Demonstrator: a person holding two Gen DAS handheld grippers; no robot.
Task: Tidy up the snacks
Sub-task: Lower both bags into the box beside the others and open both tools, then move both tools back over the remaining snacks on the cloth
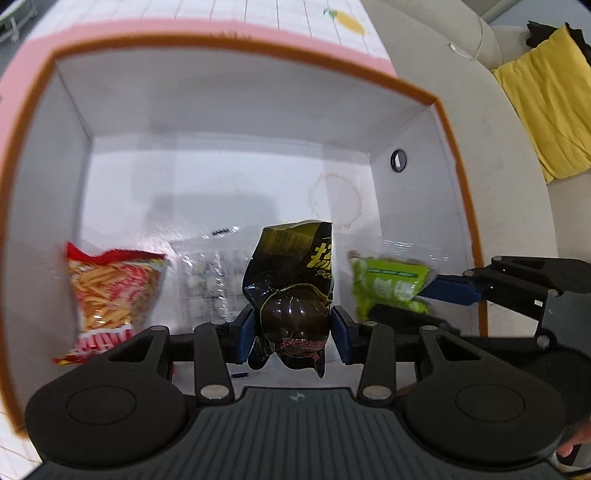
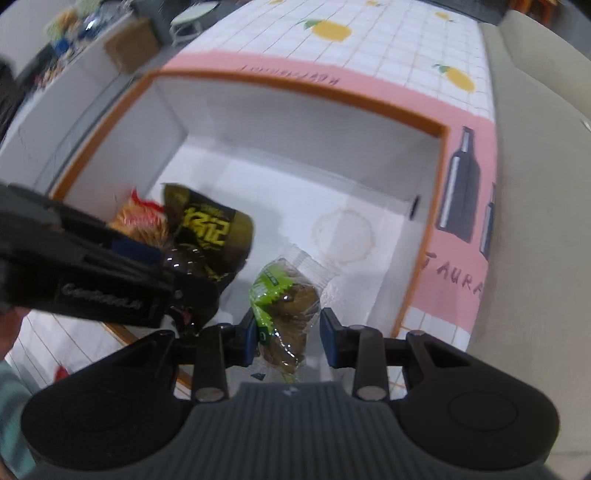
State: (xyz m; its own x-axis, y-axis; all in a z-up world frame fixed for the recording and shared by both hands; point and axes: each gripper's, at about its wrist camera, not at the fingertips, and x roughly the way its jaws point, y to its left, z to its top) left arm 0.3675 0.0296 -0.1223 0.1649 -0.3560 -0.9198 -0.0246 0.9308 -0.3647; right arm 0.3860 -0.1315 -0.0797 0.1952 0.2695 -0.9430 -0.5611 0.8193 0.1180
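My left gripper (image 1: 293,332) is shut on a black snack packet (image 1: 291,291) and holds it over the open white box (image 1: 229,110) with an orange rim. My right gripper (image 2: 288,338) holds a green-labelled clear packet (image 2: 284,295) between its blue pads (image 2: 330,341), the right pad slightly apart from the packet, also over the box (image 2: 295,122). A red snack bag (image 1: 110,295) and a clear packet of pale pieces (image 1: 210,277) lie on the box floor at the left. The green packet (image 1: 388,288) and right gripper show at the right in the left wrist view.
The box stands on a white grid tablecloth with lemon prints (image 2: 332,29). A beige sofa (image 1: 517,184) with a yellow cloth (image 1: 546,99) is to the right. The box's outer wall is pink with bottle drawings (image 2: 461,184). A round stain (image 2: 343,236) marks the box floor.
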